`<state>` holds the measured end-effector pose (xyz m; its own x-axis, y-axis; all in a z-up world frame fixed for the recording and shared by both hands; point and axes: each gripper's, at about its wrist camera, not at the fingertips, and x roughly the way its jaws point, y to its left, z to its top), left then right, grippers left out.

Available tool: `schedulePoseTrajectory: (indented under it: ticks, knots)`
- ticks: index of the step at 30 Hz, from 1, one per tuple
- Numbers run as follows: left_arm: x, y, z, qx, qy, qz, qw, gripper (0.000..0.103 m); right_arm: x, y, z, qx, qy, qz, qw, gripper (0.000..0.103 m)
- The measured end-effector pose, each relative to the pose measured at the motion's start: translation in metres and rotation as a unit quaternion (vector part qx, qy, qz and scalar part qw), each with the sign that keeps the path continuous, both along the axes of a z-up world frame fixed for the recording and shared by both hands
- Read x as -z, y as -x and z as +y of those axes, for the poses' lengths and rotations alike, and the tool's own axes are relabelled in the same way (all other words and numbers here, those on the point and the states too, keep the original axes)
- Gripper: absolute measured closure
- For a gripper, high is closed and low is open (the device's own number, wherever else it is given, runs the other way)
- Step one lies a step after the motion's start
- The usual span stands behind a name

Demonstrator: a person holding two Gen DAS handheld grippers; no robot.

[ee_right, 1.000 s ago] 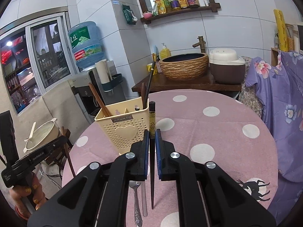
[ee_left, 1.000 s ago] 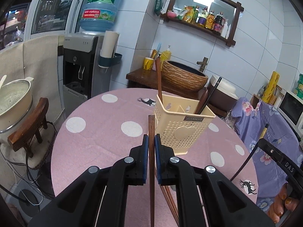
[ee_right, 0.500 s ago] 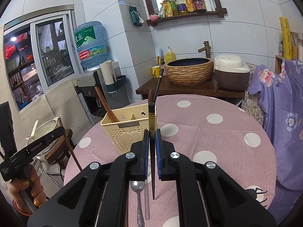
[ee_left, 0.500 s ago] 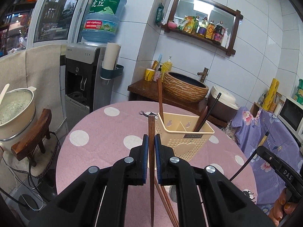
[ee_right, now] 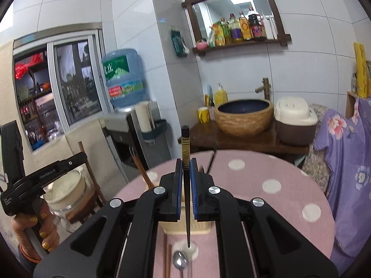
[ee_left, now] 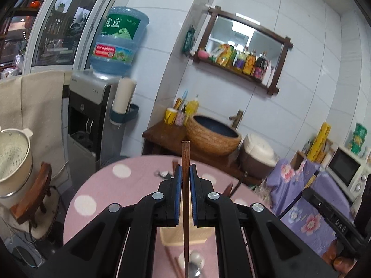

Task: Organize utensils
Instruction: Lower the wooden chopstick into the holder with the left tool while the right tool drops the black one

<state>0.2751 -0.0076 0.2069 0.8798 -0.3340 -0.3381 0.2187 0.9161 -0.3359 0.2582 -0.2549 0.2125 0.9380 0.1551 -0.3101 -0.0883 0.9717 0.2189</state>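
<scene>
Pinching a brown chopstick [ee_left: 185, 185] upright, left gripper [ee_left: 185, 176].

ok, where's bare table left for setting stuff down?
Free: the right side of the pink table, between the tongs and the purple flowered cloth, and the left edge toward the wooden stool. Crowded: the middle, where the cream basket stands with a spoon and brown chopsticks lying just in front of it.

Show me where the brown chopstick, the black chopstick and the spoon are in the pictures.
brown chopstick [ee_left: 185, 162]: left wrist view, upper shaft above the pads.
black chopstick [ee_right: 185, 148]: right wrist view, gold-banded upper part.
spoon [ee_right: 180, 262]: right wrist view, its bowl, lying on the table.
</scene>
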Motion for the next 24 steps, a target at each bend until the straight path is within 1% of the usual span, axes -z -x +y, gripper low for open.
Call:
schedulePoseTrajectory:
  ticks: [3,5,7,9,12,13,17,20,24]
  knots:
    - [-0.027,-0.021,-0.002,-0.014,0.022,-0.012,0.9996,0.095,-0.028,-0.016,0.004,0.01,-0.002,-0.025,1.0,0.096]
    - [-0.036,-0.032,-0.002,-0.027,0.031,-0.023,0.9989,0.095,-0.041,-0.028,0.007,0.024,0.005,-0.042,0.999,0.096]
    - [-0.041,-0.043,-0.006,-0.045,0.029,-0.036,0.9979,0.095,-0.045,-0.04,0.008,0.038,0.01,-0.051,0.998,0.096]
    - [-0.038,-0.051,-0.012,-0.06,0.023,-0.046,0.9969,0.095,-0.041,-0.052,0.01,0.048,0.015,-0.051,0.997,0.096]
    - [-0.022,-0.061,-0.02,-0.078,0.02,-0.048,0.9956,0.095,-0.026,-0.066,0.012,0.059,0.022,-0.046,0.997,0.096]
    - [-0.018,-0.064,-0.021,-0.082,0.016,-0.044,0.9955,0.095,-0.018,-0.072,0.012,0.061,0.021,-0.037,0.997,0.096]
    - [0.01,-0.073,-0.027,-0.077,0.011,-0.016,0.9969,0.095,0.014,-0.088,0.012,0.065,0.019,-0.006,0.998,0.096]
    - [0.028,-0.073,-0.029,-0.074,0.004,-0.003,0.9972,0.095,0.034,-0.096,0.014,0.062,0.02,0.016,0.998,0.096]
    - [0.05,-0.07,-0.036,-0.07,-0.019,0.01,0.9973,0.095,0.054,-0.101,0.016,0.058,0.019,0.036,0.997,0.096]
